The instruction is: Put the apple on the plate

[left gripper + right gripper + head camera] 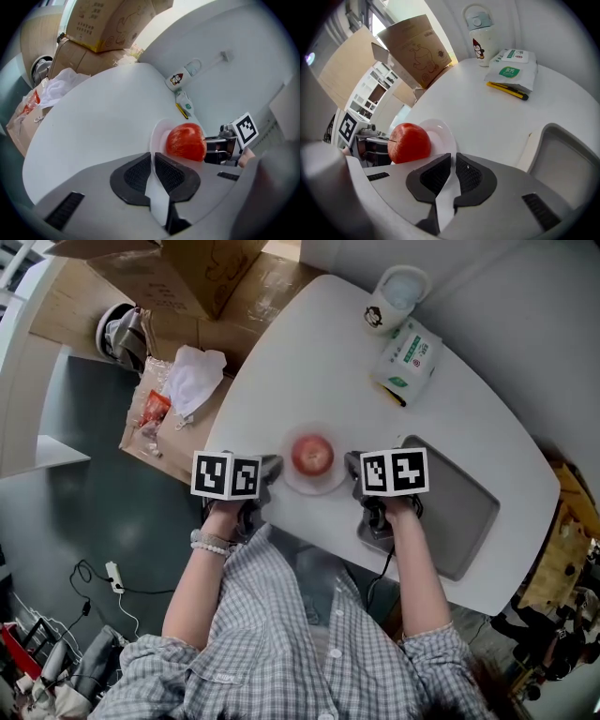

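The apple [312,455] sits on the small white plate [323,487] at the centre of the head view, so the task looks done. Your left tool [153,157] and right tool [453,158] flank it, each with its pads drawn almost together, only a sliver between them and nothing pinched.

The hazard now is a knock. Both tools stand just beside the plate, and a careless swing inward could nudge its rim or tip the apple, which would probably roll off so shallow a dish. The plate lies near the white bench's [309,352] lower edge, close to your body, so a push that way could send plate and fruit over.

Room is uneven. At left, the bench edge falls away just beside your left tool, with cardboard and bags on the floor beyond. At right, the grey tray [459,512] sits close to your right tool. The widest bare stretch lies above the plate, short of the lidded cup [394,296] and wipes pack [408,357] at upper right.
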Demonstrator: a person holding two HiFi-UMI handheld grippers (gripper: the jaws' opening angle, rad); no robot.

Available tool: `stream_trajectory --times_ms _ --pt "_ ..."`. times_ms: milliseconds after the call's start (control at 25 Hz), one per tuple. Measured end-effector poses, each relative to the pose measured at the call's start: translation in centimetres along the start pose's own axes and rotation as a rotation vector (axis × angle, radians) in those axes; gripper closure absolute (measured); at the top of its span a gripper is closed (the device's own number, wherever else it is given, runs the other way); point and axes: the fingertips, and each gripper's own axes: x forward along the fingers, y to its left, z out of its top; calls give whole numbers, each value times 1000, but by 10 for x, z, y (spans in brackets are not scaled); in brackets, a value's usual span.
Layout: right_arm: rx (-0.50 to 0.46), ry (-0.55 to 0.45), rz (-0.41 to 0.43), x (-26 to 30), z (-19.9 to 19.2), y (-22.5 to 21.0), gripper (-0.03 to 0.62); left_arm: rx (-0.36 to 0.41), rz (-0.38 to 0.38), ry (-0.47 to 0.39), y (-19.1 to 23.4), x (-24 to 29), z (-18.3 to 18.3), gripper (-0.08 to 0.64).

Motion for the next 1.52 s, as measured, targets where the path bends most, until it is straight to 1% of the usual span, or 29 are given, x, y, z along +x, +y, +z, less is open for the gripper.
stream_trajectory --times_ms 280,520,1040,1360,1520 --pt "87 -1 38 -3 -7 3 549 -9 24 22 0 -4 1 528" --pt "109 -5 54 -2 -10 4 551 -3 44 33 1 -6 -2 528" --pt "153 -20 81 -8 -7 12 552 -46 29 31 0 -16 2 529" --pt "195 -59 75 -29 -7 2 552 -14 20 51 -21 -13 5 529" --pt "217 -91 74 -45 -9 -6 552 17 10 54 -36 -10 7 529"
